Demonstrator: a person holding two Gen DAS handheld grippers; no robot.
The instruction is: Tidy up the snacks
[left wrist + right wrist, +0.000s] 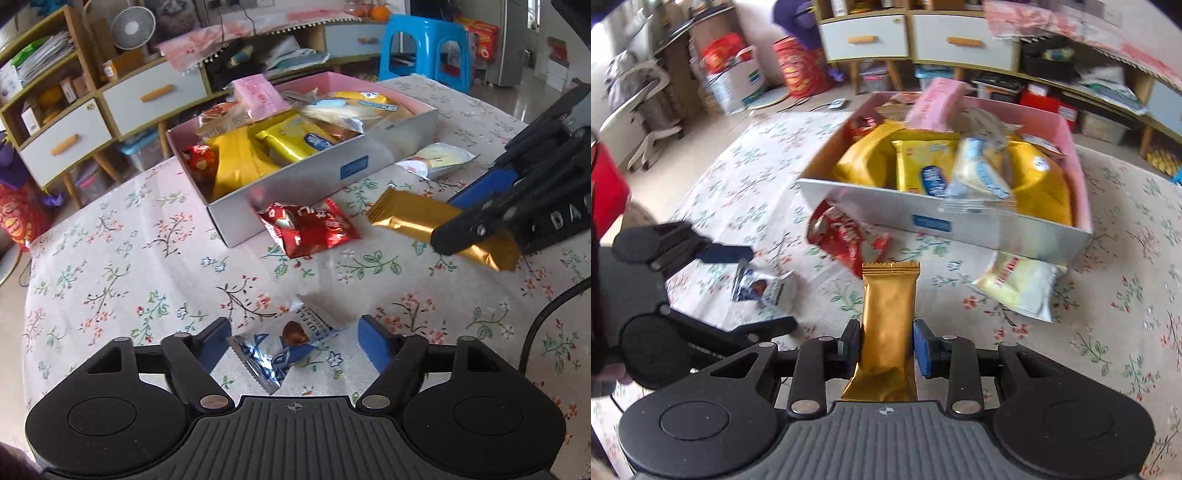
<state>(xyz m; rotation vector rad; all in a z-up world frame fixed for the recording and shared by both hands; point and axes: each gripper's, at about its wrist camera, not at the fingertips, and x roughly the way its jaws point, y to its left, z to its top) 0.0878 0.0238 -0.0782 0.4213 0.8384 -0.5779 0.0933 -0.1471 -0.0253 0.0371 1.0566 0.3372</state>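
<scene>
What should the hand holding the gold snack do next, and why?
Probably carry it forward and over the box. The right gripper has its jaws shut on the gold bar, held above the tablecloth, and the box straight ahead already holds other snacks.

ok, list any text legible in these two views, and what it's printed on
"TRUFFLE": silver-blue candy wrapper, between the open left claw fingers.
"DA", cut off at the frame edge: body of the right claw.
Red snack packet: white lettering, too blurred to read.
Blue label on the snack box: unreadable.
Pale packet: red print, blurred.
Gold bar in the right claw: no text visible.
</scene>
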